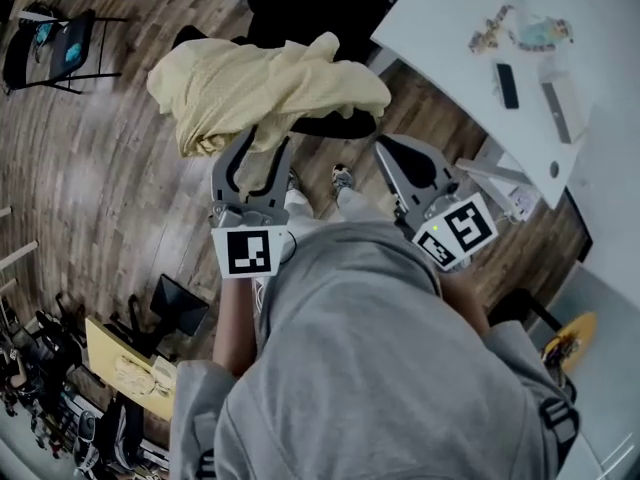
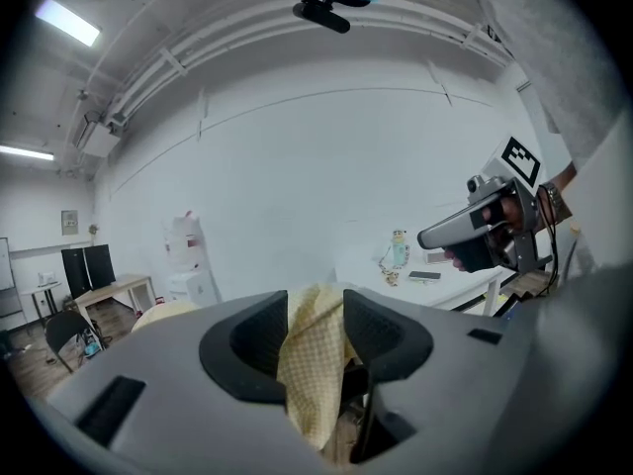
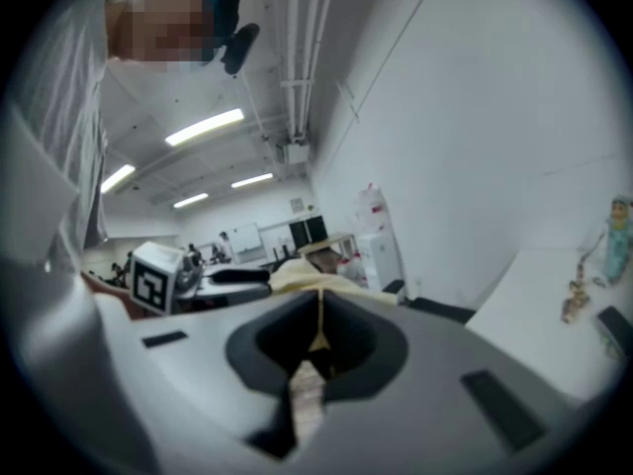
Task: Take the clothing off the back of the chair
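A pale yellow garment (image 1: 260, 83) lies bunched over a black chair (image 1: 335, 126) in the head view. My left gripper (image 1: 268, 143) is at the garment's near edge with its jaws spread. In the left gripper view a fold of the yellow cloth (image 2: 312, 364) hangs between the parted jaws of that gripper (image 2: 315, 310), and the pads do not press it. My right gripper (image 1: 383, 146) is to the right, just short of the garment, jaws together and empty. In the right gripper view its jaws (image 3: 318, 315) meet in a thin line, with the garment (image 3: 316, 283) beyond them.
A white table (image 1: 450, 28) with a phone (image 1: 507, 85) and small items stands at the right, close to the chair. A black folding chair (image 1: 55, 48) stands far left on the wooden floor. A wooden desk (image 1: 125, 363) and clutter are at the lower left.
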